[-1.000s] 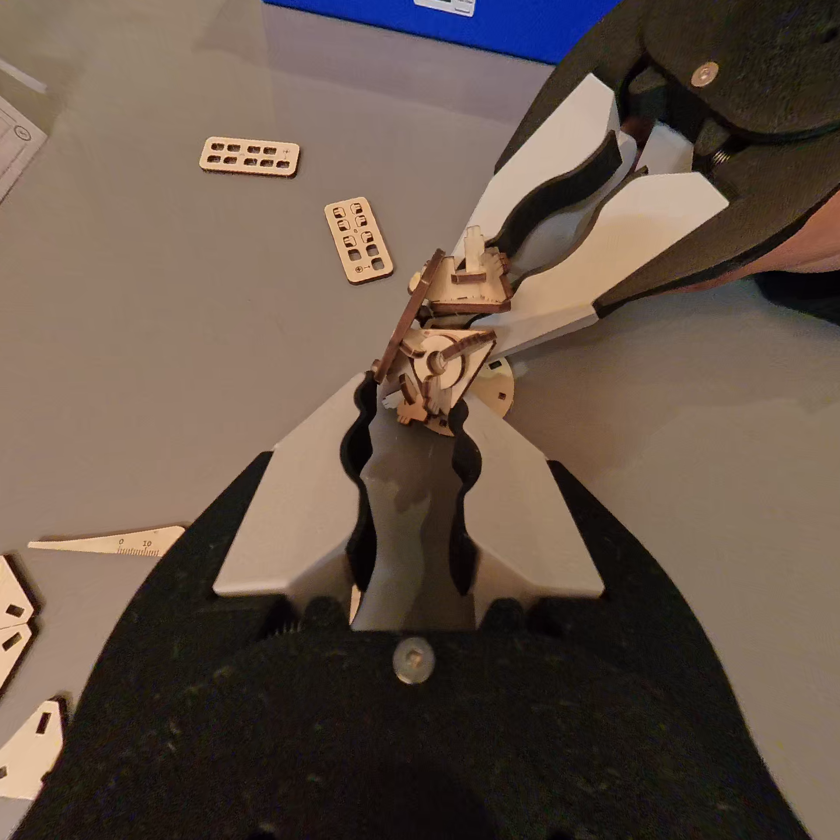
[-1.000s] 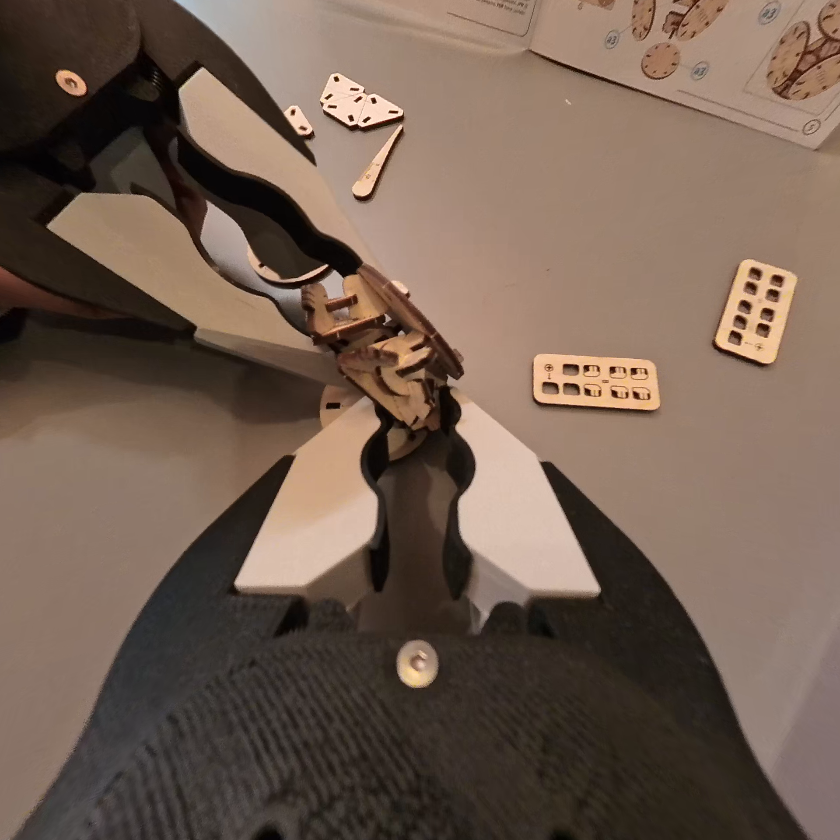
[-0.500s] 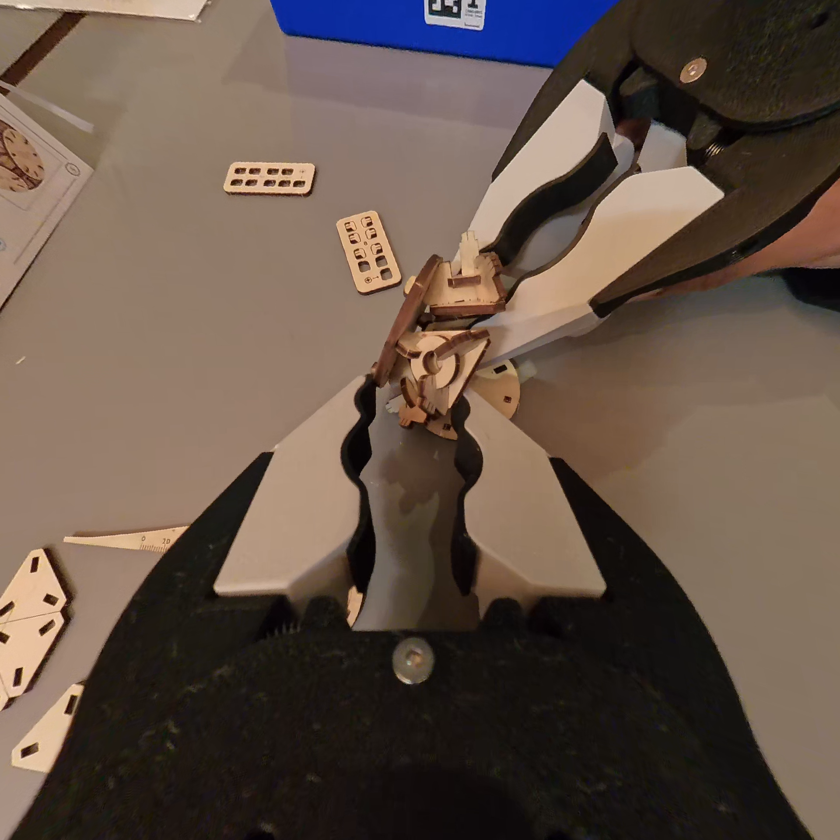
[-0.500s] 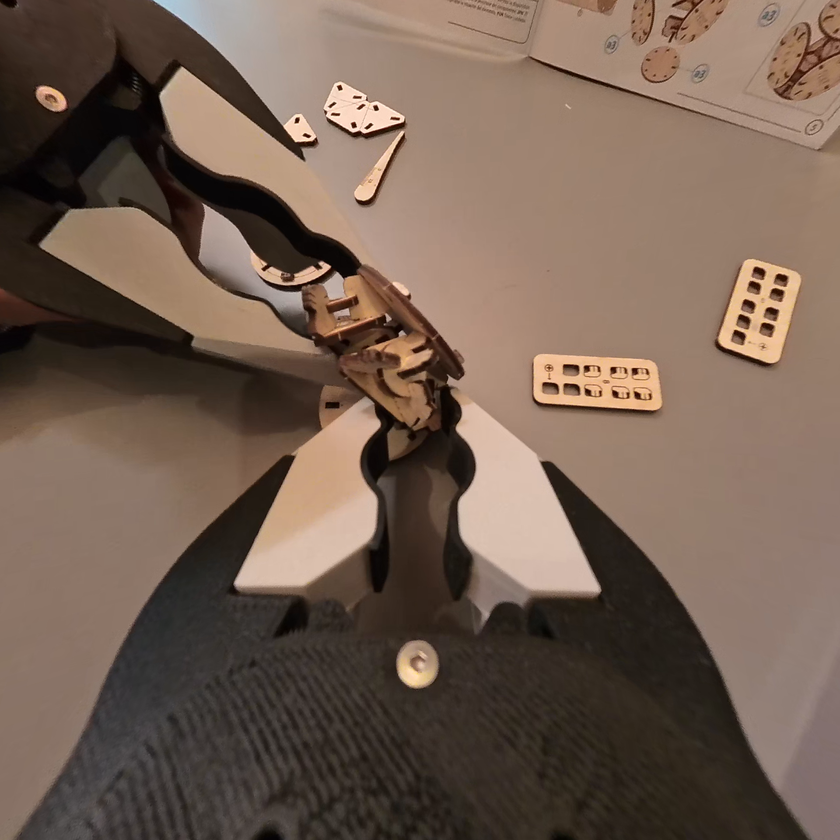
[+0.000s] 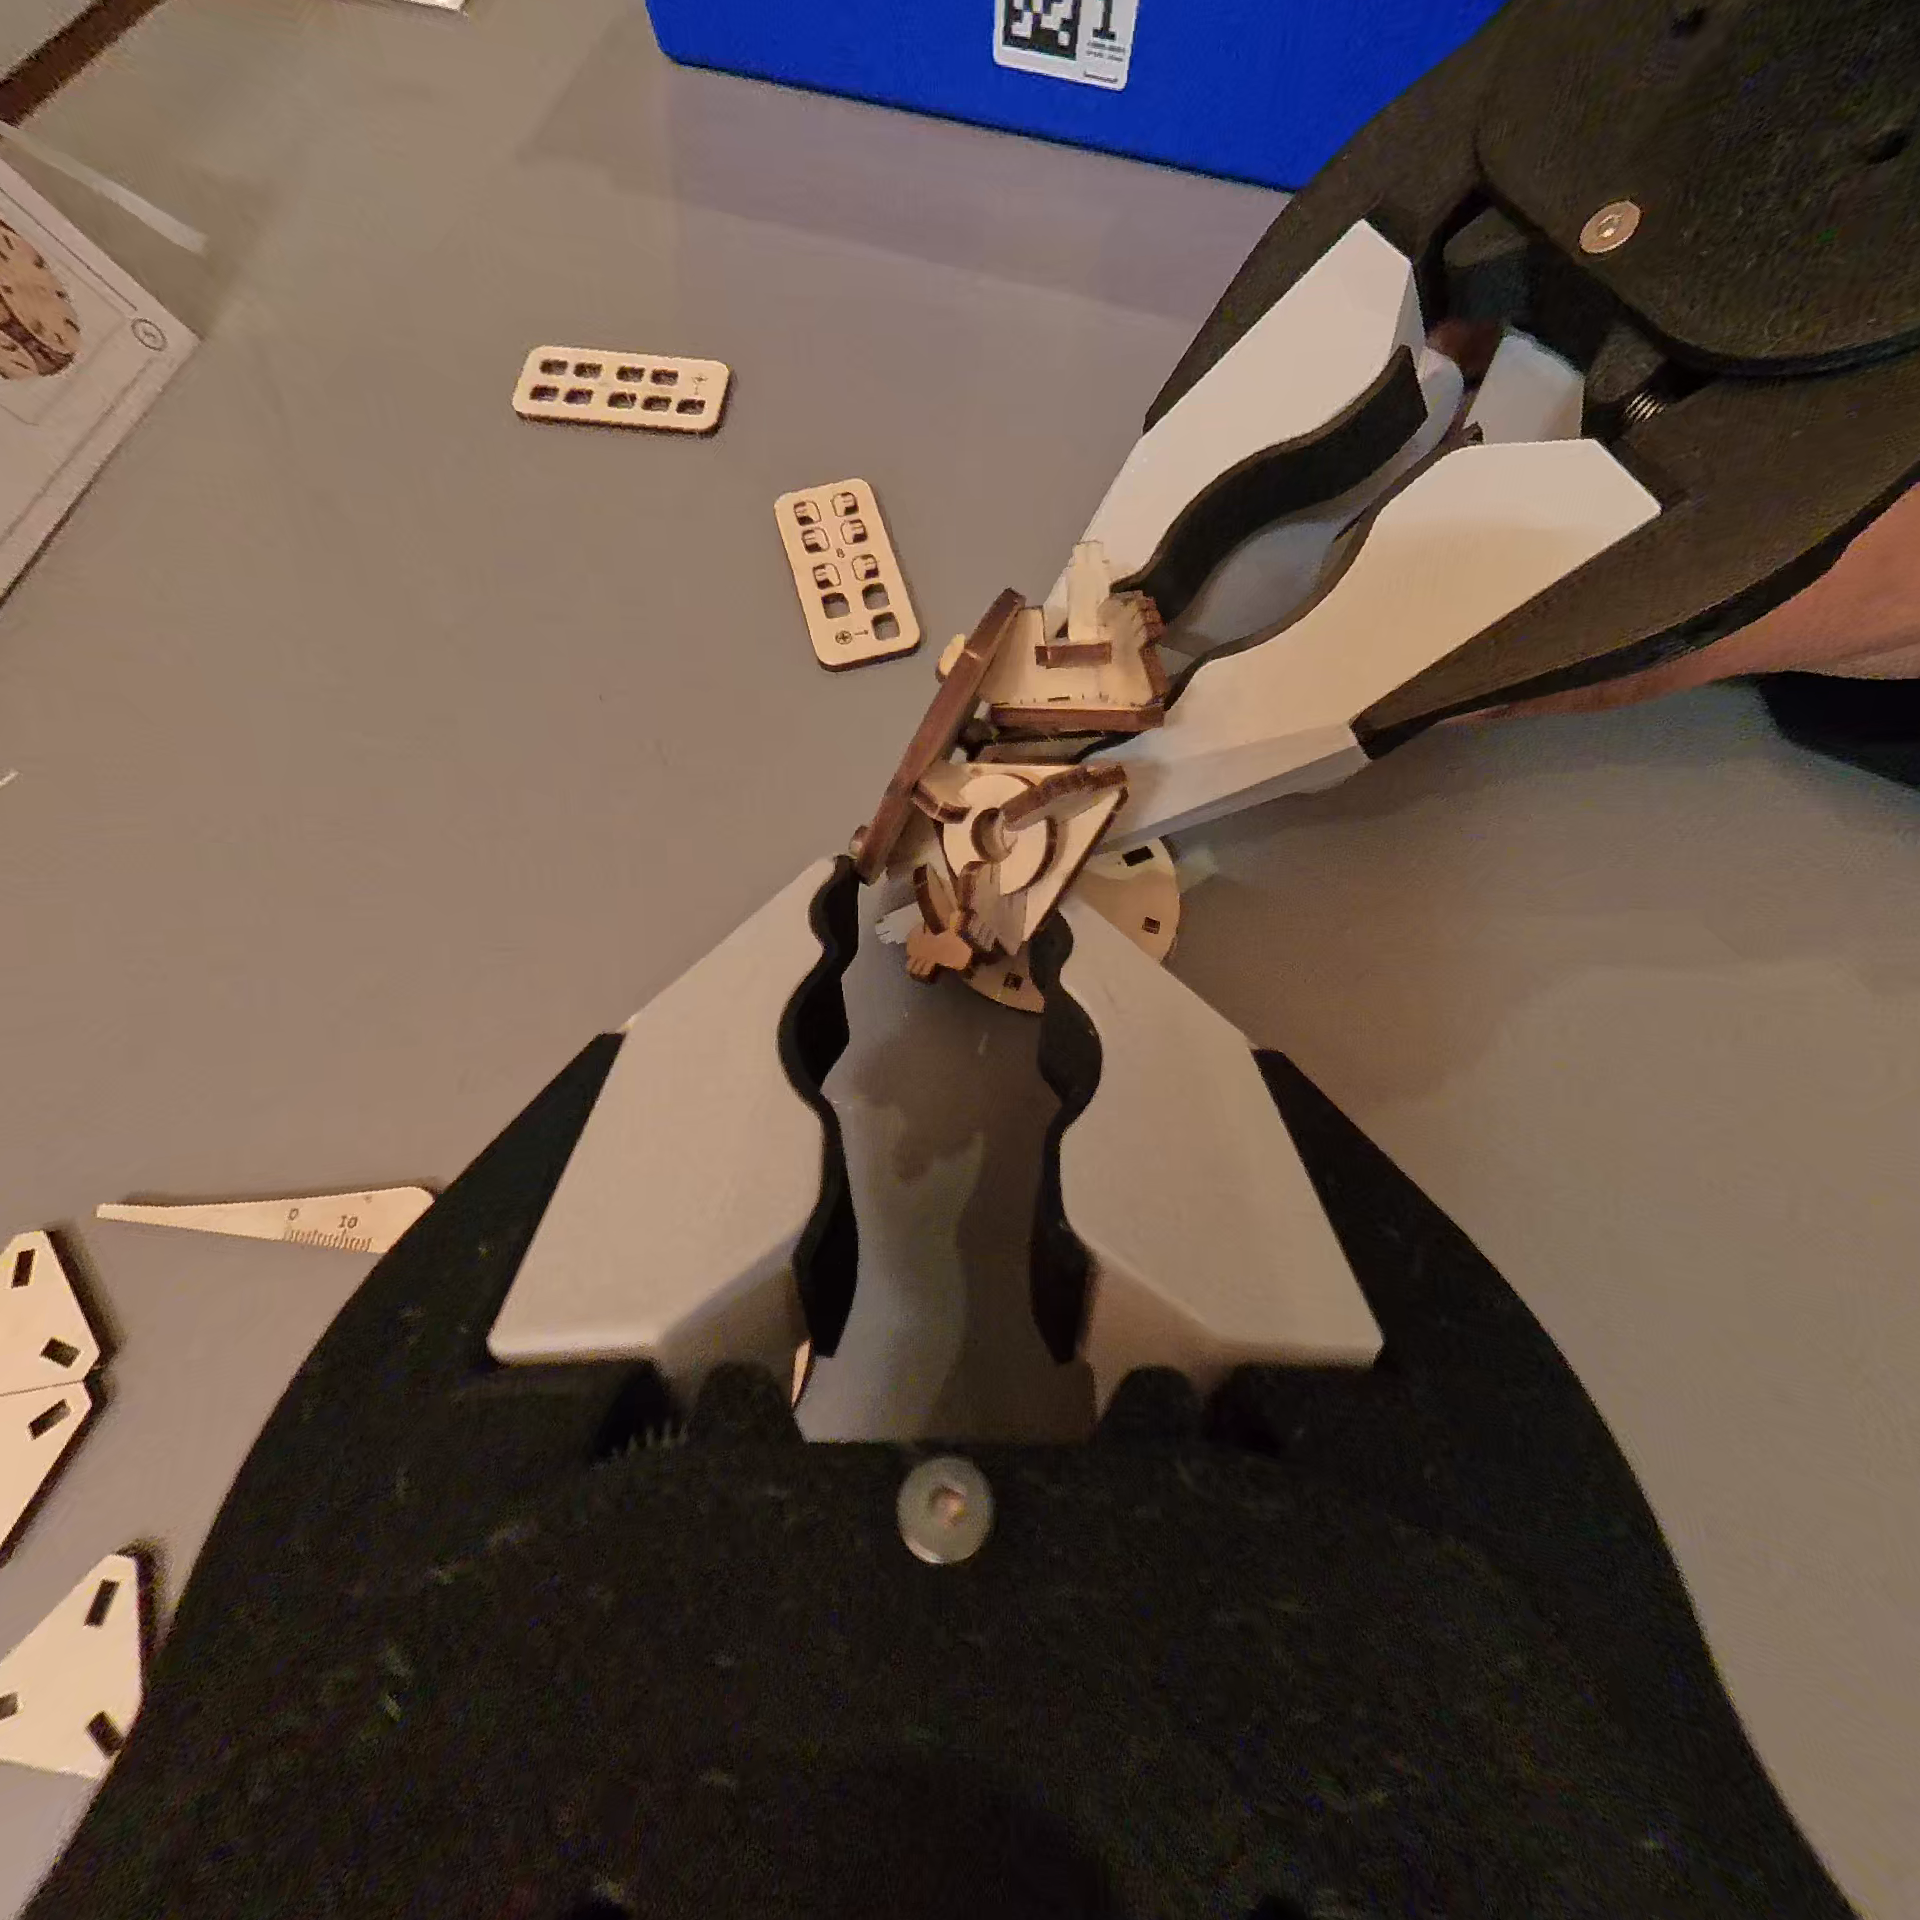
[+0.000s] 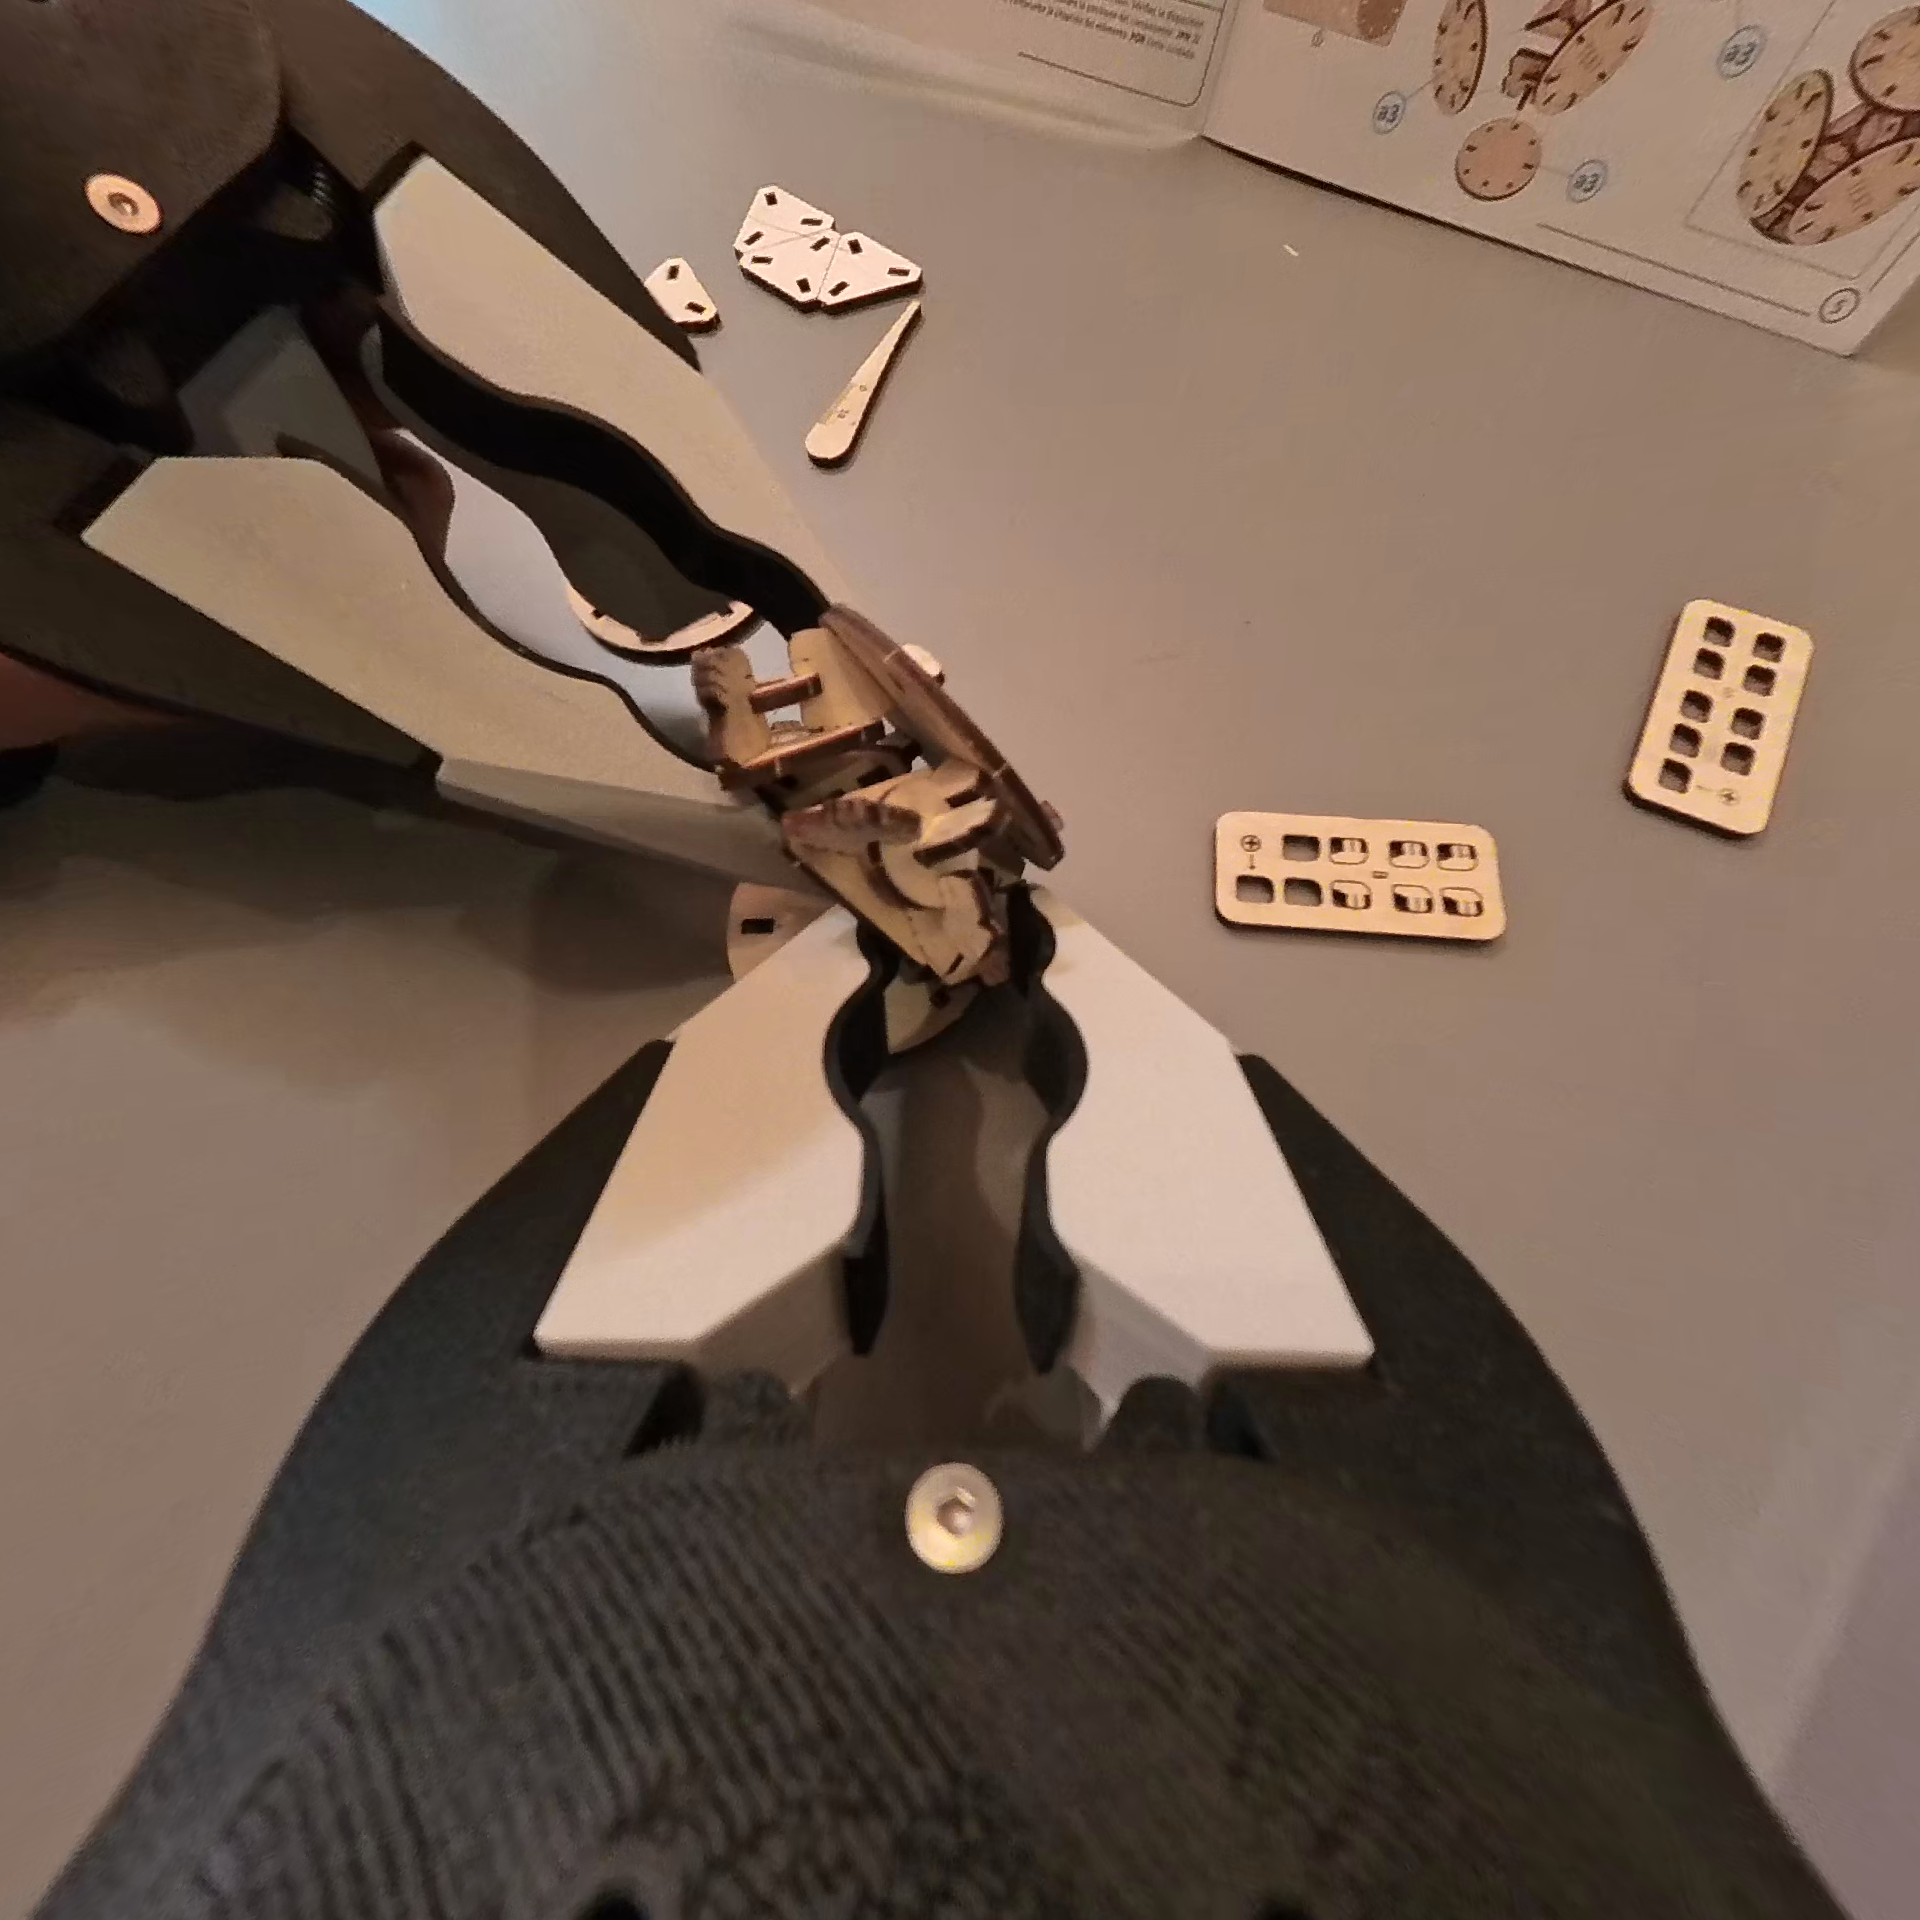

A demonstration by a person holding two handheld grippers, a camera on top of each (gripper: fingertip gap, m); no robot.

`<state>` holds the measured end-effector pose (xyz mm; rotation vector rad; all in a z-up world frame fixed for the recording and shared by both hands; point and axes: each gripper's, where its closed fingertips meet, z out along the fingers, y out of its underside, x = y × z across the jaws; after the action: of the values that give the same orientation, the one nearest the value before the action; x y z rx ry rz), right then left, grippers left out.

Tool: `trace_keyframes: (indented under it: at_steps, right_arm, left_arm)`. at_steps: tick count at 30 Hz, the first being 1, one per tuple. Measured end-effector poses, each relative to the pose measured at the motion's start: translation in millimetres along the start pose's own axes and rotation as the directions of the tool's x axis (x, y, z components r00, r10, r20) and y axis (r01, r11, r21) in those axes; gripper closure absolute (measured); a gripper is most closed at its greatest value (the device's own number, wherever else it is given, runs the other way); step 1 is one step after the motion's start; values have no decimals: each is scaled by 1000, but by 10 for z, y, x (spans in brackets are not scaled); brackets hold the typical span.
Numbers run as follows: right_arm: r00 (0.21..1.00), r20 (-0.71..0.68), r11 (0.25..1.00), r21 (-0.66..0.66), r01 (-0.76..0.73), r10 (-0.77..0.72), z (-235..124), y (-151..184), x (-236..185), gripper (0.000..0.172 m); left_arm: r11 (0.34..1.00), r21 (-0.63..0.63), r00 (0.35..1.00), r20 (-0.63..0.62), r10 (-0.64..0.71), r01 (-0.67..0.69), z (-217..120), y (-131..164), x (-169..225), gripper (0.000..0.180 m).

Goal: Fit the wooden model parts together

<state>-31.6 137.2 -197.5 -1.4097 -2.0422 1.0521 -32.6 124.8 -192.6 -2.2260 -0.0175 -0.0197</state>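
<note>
Two hand-held grippers meet over a grey tabletop (image 5: 312, 831), both gripping one small wooden model (image 5: 997, 831) raised above it. The left hand-held gripper (image 5: 951, 914) pinches its triangular lower end; the right hand-held gripper (image 6: 956, 935) holds the other end, seemingly so each steadies a half. A wooden disc (image 5: 1138, 899) lies directly beneath; slotted plates (image 6: 1361, 878) lie farther off, with bare surface around.

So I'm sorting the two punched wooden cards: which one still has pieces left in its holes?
The card nearer the grippers: several of its holes still hold small pieces. The farther card shows only empty holes.
</note>
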Motion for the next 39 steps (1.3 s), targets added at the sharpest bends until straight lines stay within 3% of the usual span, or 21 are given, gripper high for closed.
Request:
trace_keyframes:
  at_steps: [17,27,33,39]
  right_arm:
    - [1000,1,1000,-6,-13,13,5,8,7,150]
    - [997,1,996,-34,-80,80,-178,196,202,130]
    - [965,60,966,43,-256,253,-422,224,424,141]
    - [970,72,968,89,-237,231,-470,165,401,144]
  left_arm:
    - [999,9,999,25,-34,34,-2,-15,-18,154]
    - [1000,8,999,31,-27,27,-2,-13,-17,154]
    - [999,2,999,16,-36,36,1,-4,-14,153]
    - [1000,1,999,28,-21,21,1,-2,-13,153]
